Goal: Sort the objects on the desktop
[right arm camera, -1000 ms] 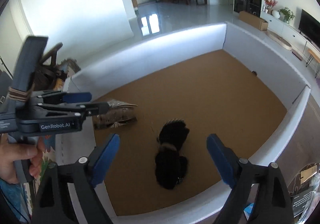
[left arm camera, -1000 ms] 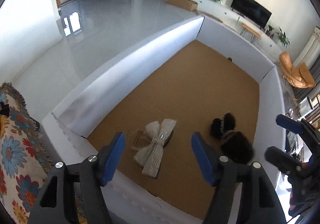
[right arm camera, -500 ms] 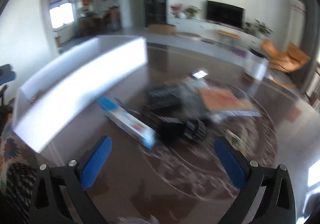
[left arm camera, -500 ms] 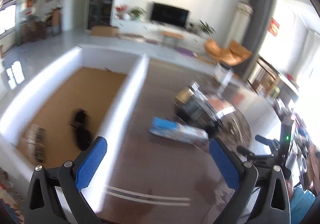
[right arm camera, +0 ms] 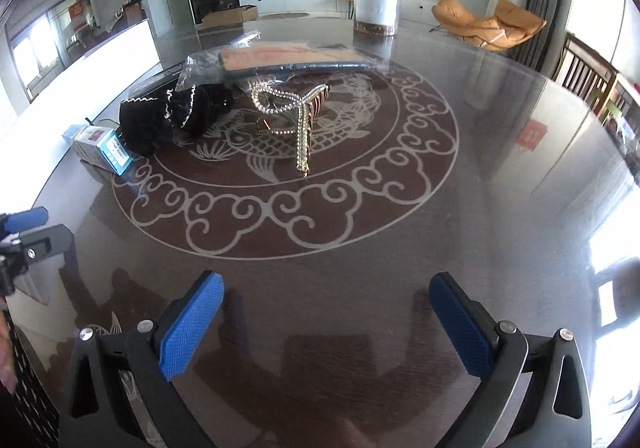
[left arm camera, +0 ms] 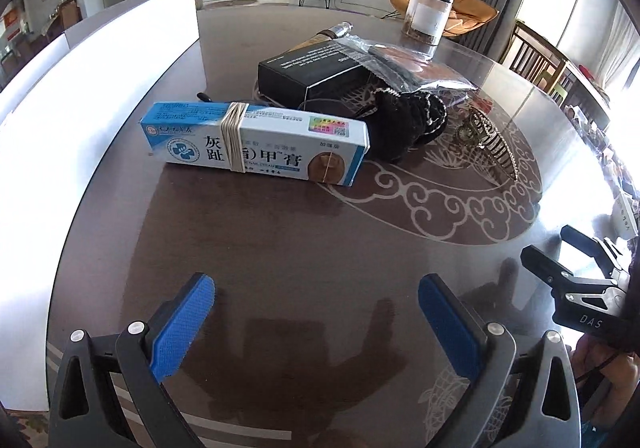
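Observation:
My left gripper point(left arm camera: 316, 288) hangs open and empty over the dark glass table point(left arm camera: 304, 240). Ahead of it lies a blue and white ointment box point(left arm camera: 256, 139) with a rubber band round it. Behind that sit a black bow point(left arm camera: 404, 119), a flat black box point(left arm camera: 308, 75) and a pearl hair clip point(left arm camera: 492, 139). My right gripper point(right arm camera: 327, 284) is also open and empty, well short of the pearl hair clip point(right arm camera: 296, 107) and the black bow point(right arm camera: 172, 115). The ointment box point(right arm camera: 104, 151) shows end-on at the left.
A clear plastic bag point(right arm camera: 288, 59) with a flat orange item lies behind the clip. A clear jar point(right arm camera: 376, 3) stands at the table's far edge. The white-walled bin point(left arm camera: 100, 87) borders the table on the left. Each gripper shows at the edge of the other's view.
Both views have swung from the cardboard-floored bin, where a beige bow and black bows lie, to the dark table. Both pairs of jaws stand wider apart.

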